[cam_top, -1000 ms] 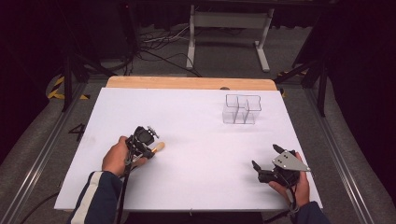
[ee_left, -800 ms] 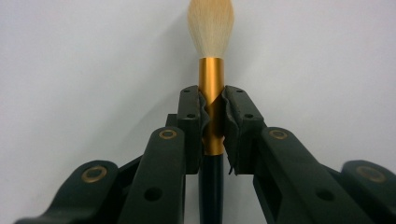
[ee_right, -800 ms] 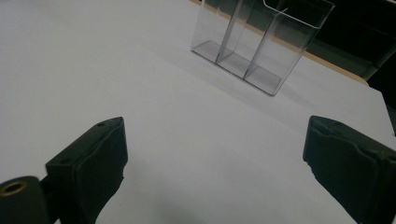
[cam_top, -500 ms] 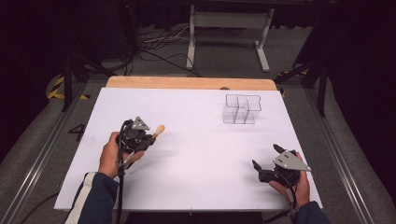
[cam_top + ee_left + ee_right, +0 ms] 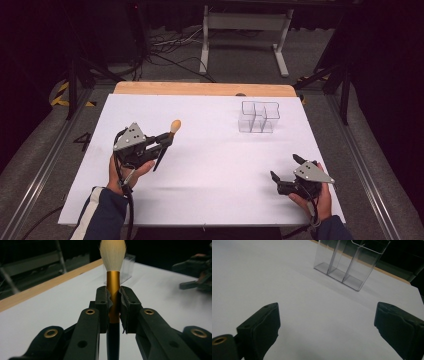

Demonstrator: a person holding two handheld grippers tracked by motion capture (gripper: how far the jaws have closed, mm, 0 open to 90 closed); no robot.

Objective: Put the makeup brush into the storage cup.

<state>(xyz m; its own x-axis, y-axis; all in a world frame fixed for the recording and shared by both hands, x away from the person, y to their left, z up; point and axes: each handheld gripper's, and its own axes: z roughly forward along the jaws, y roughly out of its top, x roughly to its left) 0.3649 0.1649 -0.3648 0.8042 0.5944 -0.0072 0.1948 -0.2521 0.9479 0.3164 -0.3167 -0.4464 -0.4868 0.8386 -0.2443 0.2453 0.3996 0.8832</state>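
A makeup brush (image 5: 167,139) with a black handle, gold ferrule and pale bristles (image 5: 112,253) is lifted above the white table. My left gripper (image 5: 162,138) is shut on it, its jaws clamping the gold ferrule (image 5: 113,300), with the bristle tip pointing toward the far side. A clear plastic organizer (image 5: 258,117) with several upright compartments stands at the far right of the table; its bottom (image 5: 339,273) looks bare. My right gripper (image 5: 286,168) rests low at the near right, jaws wide open with nothing between them (image 5: 327,325).
The white table sheet (image 5: 210,165) ends at a wooden strip (image 5: 200,89) along the far edge. Metal rails run down both sides. Beyond the table are dark floor, cables and a white stand frame (image 5: 245,30).
My left gripper has risen and swung the brush up off the table, turning its tip toward the far right. The right gripper has stayed put.
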